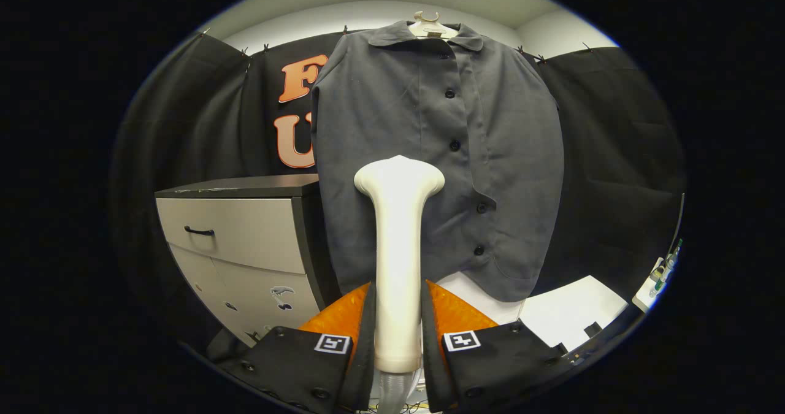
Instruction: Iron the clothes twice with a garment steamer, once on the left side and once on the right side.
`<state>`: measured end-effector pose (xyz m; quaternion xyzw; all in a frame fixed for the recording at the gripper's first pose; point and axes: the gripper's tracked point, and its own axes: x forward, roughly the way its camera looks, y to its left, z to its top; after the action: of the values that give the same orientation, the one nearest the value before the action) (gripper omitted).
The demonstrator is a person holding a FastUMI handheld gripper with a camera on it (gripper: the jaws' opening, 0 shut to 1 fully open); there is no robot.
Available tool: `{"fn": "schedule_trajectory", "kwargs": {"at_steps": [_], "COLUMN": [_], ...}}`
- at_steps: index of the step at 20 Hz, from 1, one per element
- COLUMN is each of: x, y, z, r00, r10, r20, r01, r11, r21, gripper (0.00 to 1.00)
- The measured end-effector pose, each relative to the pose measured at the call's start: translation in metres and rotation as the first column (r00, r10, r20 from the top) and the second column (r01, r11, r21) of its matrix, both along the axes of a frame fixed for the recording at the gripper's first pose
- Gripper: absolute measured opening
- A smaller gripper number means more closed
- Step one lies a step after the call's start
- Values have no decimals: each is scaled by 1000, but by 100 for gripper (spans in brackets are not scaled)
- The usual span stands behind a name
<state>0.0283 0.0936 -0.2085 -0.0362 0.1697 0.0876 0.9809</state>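
fingers (398, 316): the two fingers are pressing in on the steamer's handle from both sides, so they are holding it tight.
steamer (398, 242): a white garment steamer is standing upright between the fingers, with its wide flat head at the top. the head is sitting in front of the lower left half of the shirt. i cannot tell if the head is touching the cloth or staying just off it.
hose (392, 389): a clear ribbed tube is coming out of the bottom of the steamer's handle, low between the fingers.
shirt (490, 156): a dark grey shirt is hanging straight down beyond the fingers. it is buttoned up the front with a row of dark buttons, and its collar is lying flat at the top.
hanger (431, 27): a pale hanger is holding the shirt up by the neck, with its hook sticking up above the collar.
cabinet (245, 236): a pale cabinet with a dark top is standing beside the shirt, to its left. one drawer is showing a dark handle.
white board (570, 316): a flat white board is lying low down, under the shirt's bottom edge and out to the right.
bottles (665, 270): some small bottles are sitting far off to the right, too small to tell more.
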Motion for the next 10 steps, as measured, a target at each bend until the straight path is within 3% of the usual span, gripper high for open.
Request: {"fn": "schedule_trajectory", "kwargs": {"at_steps": [10], "x": [-23], "y": [-1], "z": [20], "r00": [998], "r10": [23], "r20": [51], "r01": [-23], "r11": [1000], "r21": [-2], "gripper": [42]}}
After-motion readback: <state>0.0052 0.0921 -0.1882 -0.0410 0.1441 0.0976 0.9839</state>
